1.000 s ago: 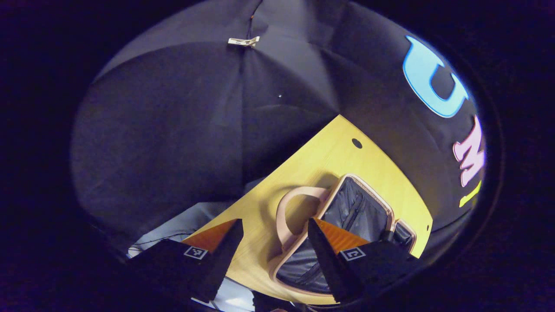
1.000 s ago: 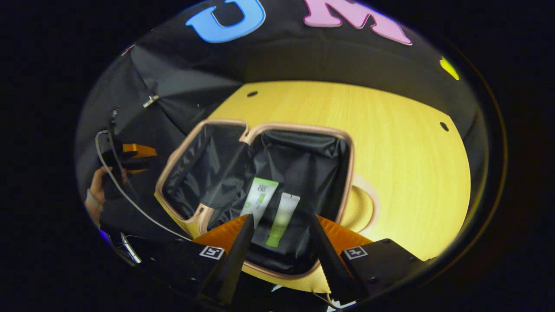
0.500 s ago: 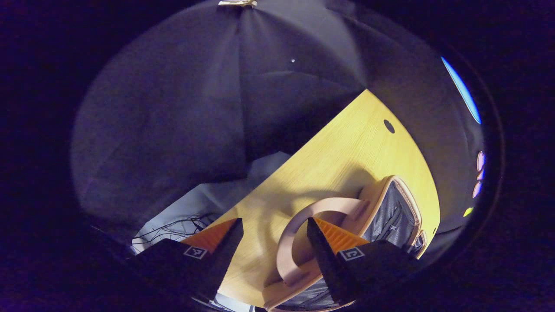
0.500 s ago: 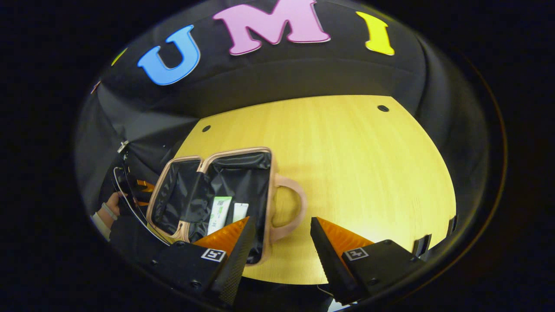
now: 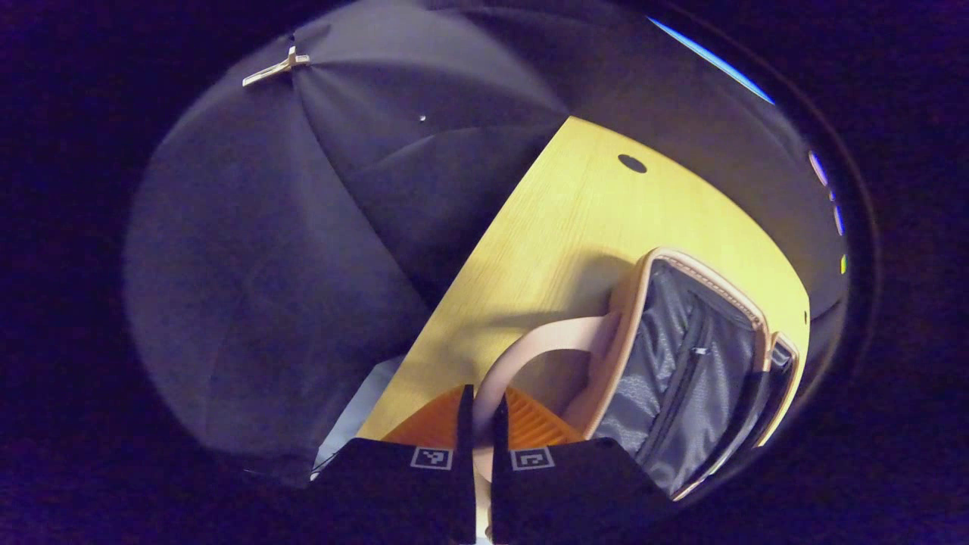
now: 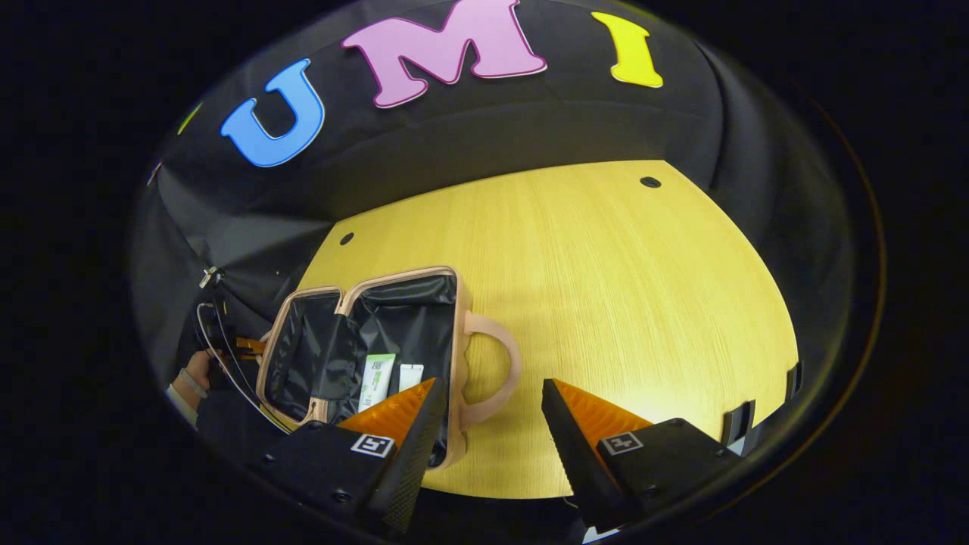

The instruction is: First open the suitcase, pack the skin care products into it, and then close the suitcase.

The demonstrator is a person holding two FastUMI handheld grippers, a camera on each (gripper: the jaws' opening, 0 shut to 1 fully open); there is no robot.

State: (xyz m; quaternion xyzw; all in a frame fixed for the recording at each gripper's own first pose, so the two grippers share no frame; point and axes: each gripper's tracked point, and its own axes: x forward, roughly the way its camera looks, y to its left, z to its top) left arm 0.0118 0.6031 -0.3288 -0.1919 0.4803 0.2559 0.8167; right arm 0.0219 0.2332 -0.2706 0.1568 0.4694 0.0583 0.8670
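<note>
**Pink handle pinched, case ready to fold shut**

Pink and stiff-looking, the suitcase [image 6: 363, 356] lies open on the yellow wooden table [image 6: 606, 303], at its left side near the edge, both halves spread flat with black lining up; two skin care tubes [image 6: 377, 381] rest in the right half, beside each other.

The left gripper [image 5: 478, 424] has its fingers drawn together on the lid handle [image 5: 530, 348], the pink strap running down between them; the right gripper [image 6: 484, 412] hovers with fingers wide apart, holding nothing, just right of the other handle [image 6: 500, 378].

Handling, as a guess: the shell should be light and rigid, so the lid will swing as one piece on its hinge; the arched handle is the natural hold, though smooth and liable to slip through a narrow pinch; the tubes are soft and light, and may roll if the case is jolted.

Half a second ago the left fingers stood open beside that handle; now they have closed on it, and the lid half looms nearer in the left gripper view; the right gripper view has barely shifted.
</note>
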